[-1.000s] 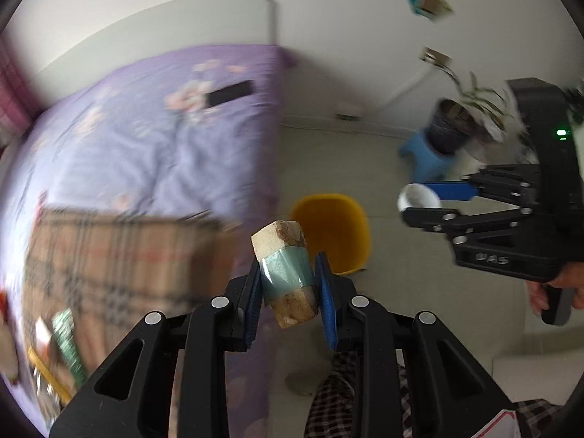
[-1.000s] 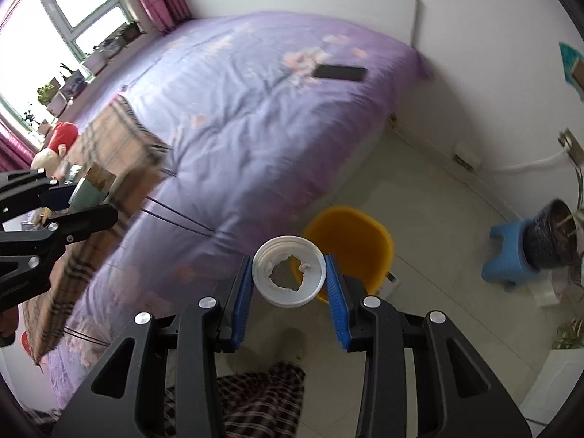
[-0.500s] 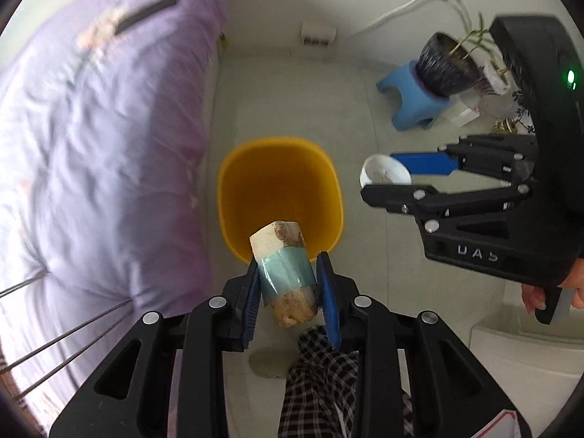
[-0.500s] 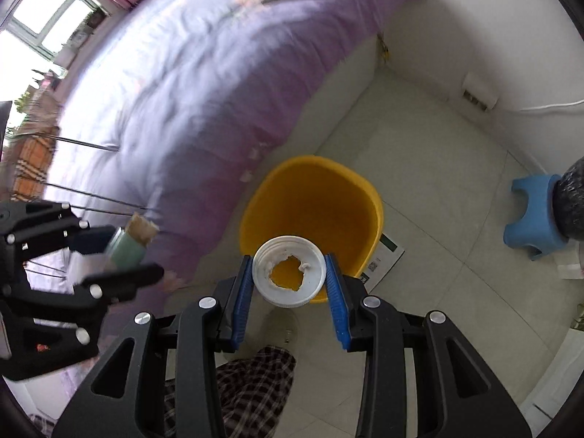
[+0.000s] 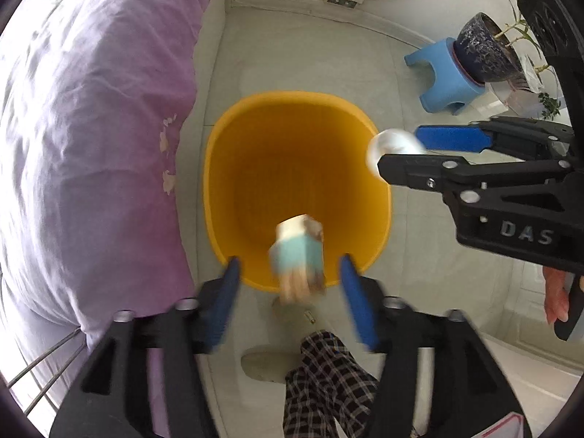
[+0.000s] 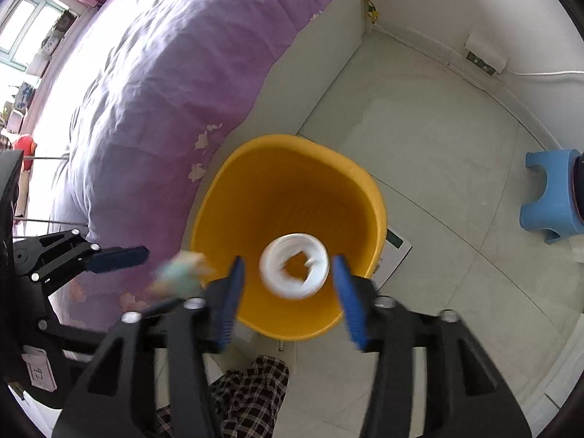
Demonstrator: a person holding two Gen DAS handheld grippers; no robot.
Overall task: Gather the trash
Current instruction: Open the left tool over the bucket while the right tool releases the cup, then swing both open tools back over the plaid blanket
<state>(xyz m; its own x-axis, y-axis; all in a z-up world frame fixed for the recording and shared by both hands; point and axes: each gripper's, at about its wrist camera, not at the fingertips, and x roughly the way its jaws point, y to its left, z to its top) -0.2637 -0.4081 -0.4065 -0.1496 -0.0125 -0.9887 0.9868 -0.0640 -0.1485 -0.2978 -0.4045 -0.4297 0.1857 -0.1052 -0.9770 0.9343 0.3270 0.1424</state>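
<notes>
A yellow bin [image 5: 379,189] [image 6: 376,219] stands on the floor beside the bed, right under both grippers. My left gripper [image 5: 290,273] points down over its near rim with its jaws opening. A blurred tan carton with a teal band [image 5: 298,259] [image 6: 180,273] hangs loose between the pads, touching neither. My right gripper [image 6: 284,273] is also opening. A white cup with a torn foil lid [image 6: 292,272] [image 5: 396,146] sits free between its blue pads, over the bin's mouth.
A bed with a purple quilt [image 5: 91,127] [image 6: 164,91] fills the left side. A blue stool [image 5: 443,76] [image 6: 551,193] bearing a dark plant pot [image 5: 485,49] stands on the tiled floor to the right. The person's checked trouser leg [image 5: 328,383] and shoe [image 5: 266,365] are below.
Both grippers have dropped towards the bin, which now looms large. Their jaws have spread apart and let go of the carton and the cup, both now blurred.
</notes>
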